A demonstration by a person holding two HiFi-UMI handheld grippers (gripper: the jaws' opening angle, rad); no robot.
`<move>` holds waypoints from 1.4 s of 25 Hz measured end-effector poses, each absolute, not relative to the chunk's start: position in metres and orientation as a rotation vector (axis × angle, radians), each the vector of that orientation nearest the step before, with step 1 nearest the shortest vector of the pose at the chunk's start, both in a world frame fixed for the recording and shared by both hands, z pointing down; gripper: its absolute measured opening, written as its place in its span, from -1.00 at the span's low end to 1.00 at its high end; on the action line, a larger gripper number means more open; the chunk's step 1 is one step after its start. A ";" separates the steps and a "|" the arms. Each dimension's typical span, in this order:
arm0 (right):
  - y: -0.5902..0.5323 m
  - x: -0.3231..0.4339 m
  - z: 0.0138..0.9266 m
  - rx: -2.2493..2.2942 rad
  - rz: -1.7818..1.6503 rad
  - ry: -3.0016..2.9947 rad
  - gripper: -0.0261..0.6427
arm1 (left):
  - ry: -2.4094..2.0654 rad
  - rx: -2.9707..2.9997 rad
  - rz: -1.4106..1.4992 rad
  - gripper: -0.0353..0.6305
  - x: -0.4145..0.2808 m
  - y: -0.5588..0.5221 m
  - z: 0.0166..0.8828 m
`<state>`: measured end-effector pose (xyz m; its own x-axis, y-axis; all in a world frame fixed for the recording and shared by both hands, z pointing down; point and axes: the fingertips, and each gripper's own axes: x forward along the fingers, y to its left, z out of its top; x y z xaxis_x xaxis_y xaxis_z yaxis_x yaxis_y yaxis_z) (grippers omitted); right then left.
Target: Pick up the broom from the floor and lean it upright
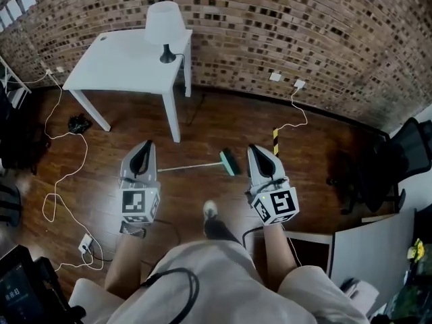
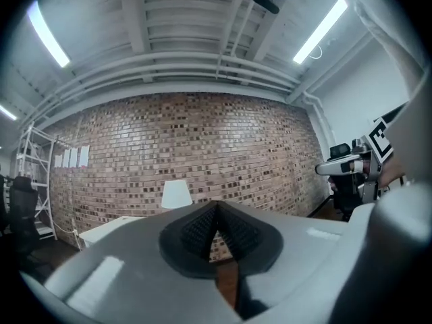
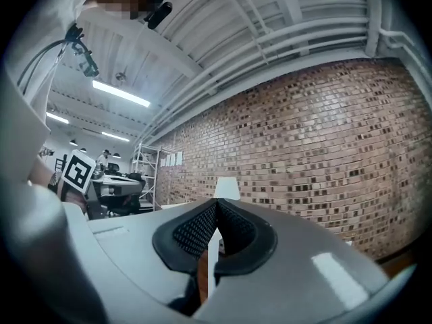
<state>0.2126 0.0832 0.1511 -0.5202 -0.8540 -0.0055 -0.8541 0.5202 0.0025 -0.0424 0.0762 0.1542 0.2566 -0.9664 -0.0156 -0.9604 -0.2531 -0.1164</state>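
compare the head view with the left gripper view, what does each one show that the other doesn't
Only the head view: the green-headed, thin-handled broom lying flat, and loose white cables trailing around it. Only the left gripper view: the white ribbed ceiling with long strip lights, and a metal shelving rack at the far left. Both: the red-brown brick wall, the white square table, the white-shaded lamp on it, and the right hand-held gripper with its marker cube.
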 end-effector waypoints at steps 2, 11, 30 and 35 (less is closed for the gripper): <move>0.053 0.218 0.150 -1.518 0.003 2.747 -0.88 | 1.852 -2.407 -0.075 -0.89 -0.032 0.048 0.152; -0.055 0.232 0.150 -1.422 0.010 2.816 -0.88 | 1.902 -2.351 -0.108 -0.89 -0.011 -0.052 0.148; -0.149 0.189 0.193 -1.396 -0.030 2.931 -0.88 | 1.942 -2.413 -0.186 -0.89 -0.057 -0.135 0.187; -0.164 0.156 0.219 -1.307 0.046 3.071 -0.88 | 1.953 -2.424 -0.248 -0.89 -0.081 -0.138 0.214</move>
<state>0.1559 -0.1635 0.2187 -0.6770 -0.7163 0.1692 -0.7109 0.6959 0.1018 -0.0806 -0.1381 0.2145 0.2055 -0.9723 0.1115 -0.9693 -0.2179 -0.1138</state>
